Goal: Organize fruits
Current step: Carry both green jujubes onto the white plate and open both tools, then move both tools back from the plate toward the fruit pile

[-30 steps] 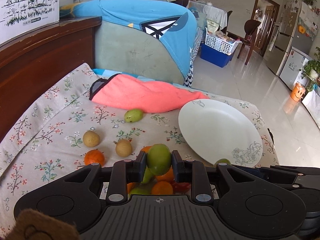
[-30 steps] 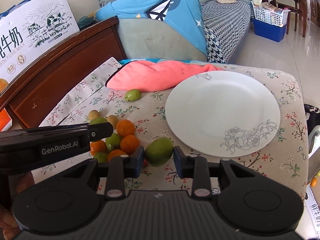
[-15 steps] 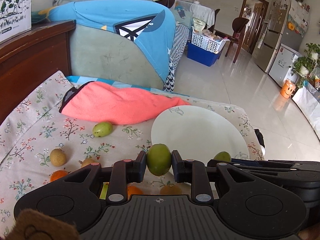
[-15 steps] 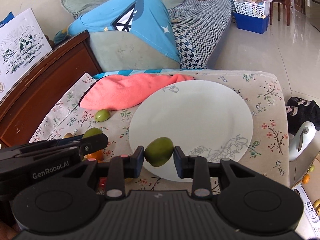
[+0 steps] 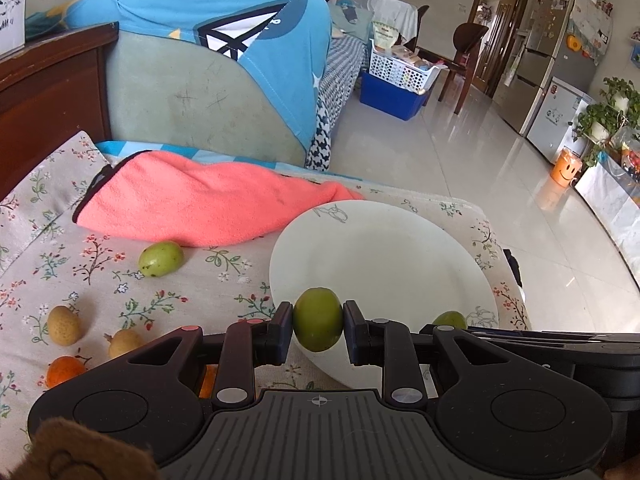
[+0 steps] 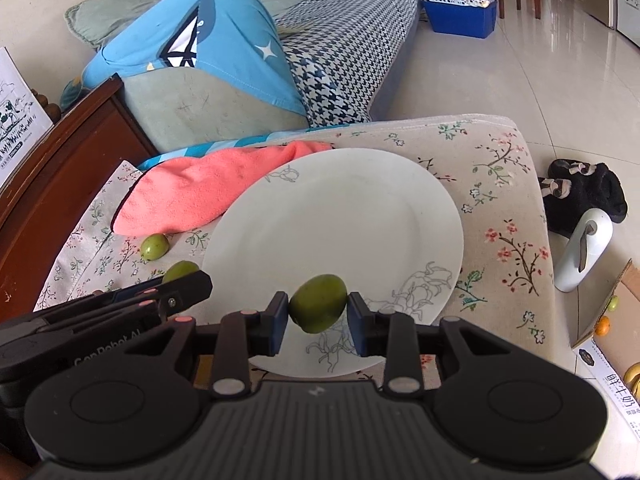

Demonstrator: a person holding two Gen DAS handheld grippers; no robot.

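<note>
Left wrist view: left tool (image 5: pixel 318 326) clamped on a round green fruit (image 5: pixel 317 319), held over the near rim of the large white ceramic plate (image 5: pixel 384 252) on the floral-cloth desk (image 5: pixel 60 264); another loose green fruit (image 5: pixel 161 258) beside the pink fleece towel (image 5: pixel 200 204).
Right wrist view: right tool (image 6: pixel 318 316) clamped on a second green fruit (image 6: pixel 318 307) above the plate's near edge; left tool alongside at left
</note>
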